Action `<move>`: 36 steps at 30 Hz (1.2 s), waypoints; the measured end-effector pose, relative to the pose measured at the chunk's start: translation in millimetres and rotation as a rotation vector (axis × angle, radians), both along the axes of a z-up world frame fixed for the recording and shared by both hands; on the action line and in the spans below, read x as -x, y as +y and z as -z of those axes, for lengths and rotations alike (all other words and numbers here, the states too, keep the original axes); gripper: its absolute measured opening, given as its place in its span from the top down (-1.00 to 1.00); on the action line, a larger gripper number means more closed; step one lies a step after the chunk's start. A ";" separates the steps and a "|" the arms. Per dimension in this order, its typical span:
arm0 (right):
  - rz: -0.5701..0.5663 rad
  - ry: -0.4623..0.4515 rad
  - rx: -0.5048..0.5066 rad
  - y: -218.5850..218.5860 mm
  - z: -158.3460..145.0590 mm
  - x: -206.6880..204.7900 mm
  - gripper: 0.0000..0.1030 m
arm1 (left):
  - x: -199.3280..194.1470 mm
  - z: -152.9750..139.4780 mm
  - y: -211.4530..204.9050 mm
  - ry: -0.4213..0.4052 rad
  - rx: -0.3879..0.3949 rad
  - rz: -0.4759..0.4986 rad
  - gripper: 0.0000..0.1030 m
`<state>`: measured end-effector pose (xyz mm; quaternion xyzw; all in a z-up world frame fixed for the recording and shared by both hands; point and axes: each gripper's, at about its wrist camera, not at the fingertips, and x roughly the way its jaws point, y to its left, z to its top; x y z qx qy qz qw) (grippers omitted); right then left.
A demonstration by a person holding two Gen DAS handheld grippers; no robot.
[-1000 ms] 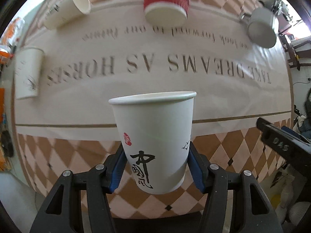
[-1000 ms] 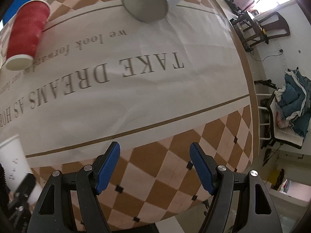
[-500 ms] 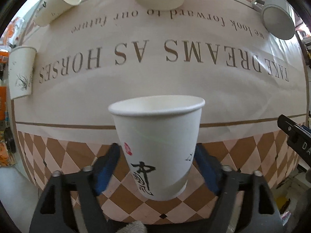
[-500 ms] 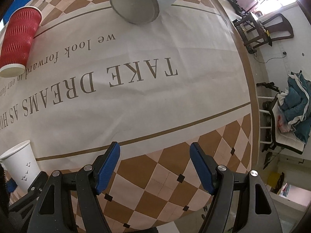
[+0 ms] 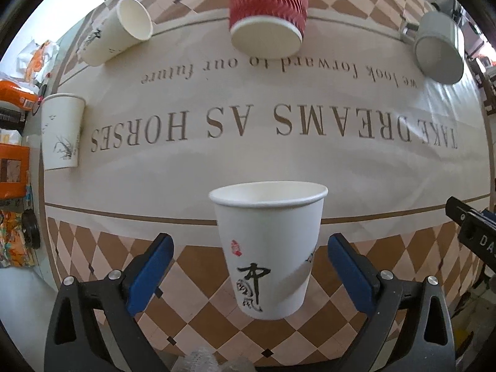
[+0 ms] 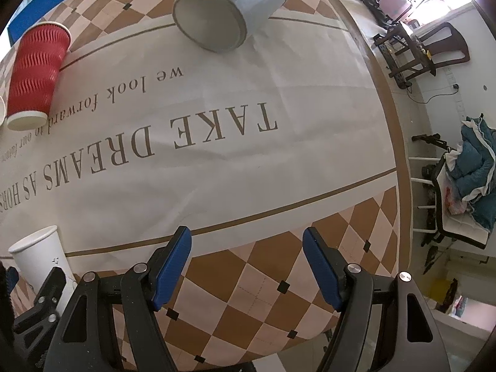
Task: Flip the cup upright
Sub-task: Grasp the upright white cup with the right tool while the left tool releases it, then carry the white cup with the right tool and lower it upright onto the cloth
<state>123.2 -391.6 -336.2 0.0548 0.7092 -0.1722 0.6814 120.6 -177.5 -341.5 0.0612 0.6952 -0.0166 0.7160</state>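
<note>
Left wrist: upright paper cup [image 5: 268,248] between spread left hand-held gripper [image 5: 251,272] fingers, untouched.

- The red ribbed cup [image 5: 269,3], beyond the white paper cup [image 5: 268,248], was cut off by the picture's top edge.
- The left gripper [image 6: 34,307] hid the white paper cup's base in the right wrist view.
</note>
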 end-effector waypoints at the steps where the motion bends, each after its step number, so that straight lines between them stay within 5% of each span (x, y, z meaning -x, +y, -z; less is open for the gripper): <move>1: 0.001 -0.006 -0.005 -0.1 -3.3 0.0 -0.47 | 1.2 -7.6 3.4 -0.013 0.004 -0.003 -0.97; 6: 0.003 -0.038 -0.040 2.2 -20.2 0.0 -0.48 | 11.1 -52.6 39.6 -0.095 0.027 -0.035 -0.98; 13: -0.064 -0.123 -0.168 36.4 -43.2 4.0 -0.59 | 27.9 -82.8 106.9 -0.207 -0.115 -0.089 -0.99; 22: -0.198 -0.058 -0.292 121.8 -48.3 -1.2 -0.59 | 34.9 -17.7 160.8 -0.084 -0.193 -0.156 -0.99; 31: -0.217 0.074 -0.346 167.8 -10.8 -15.3 -0.54 | 38.6 23.8 181.6 -0.022 -0.103 -0.183 -0.99; 36: -0.200 0.090 -0.369 178.3 2.4 -15.8 -0.24 | 36.1 29.3 186.8 -0.016 -0.082 -0.174 -0.99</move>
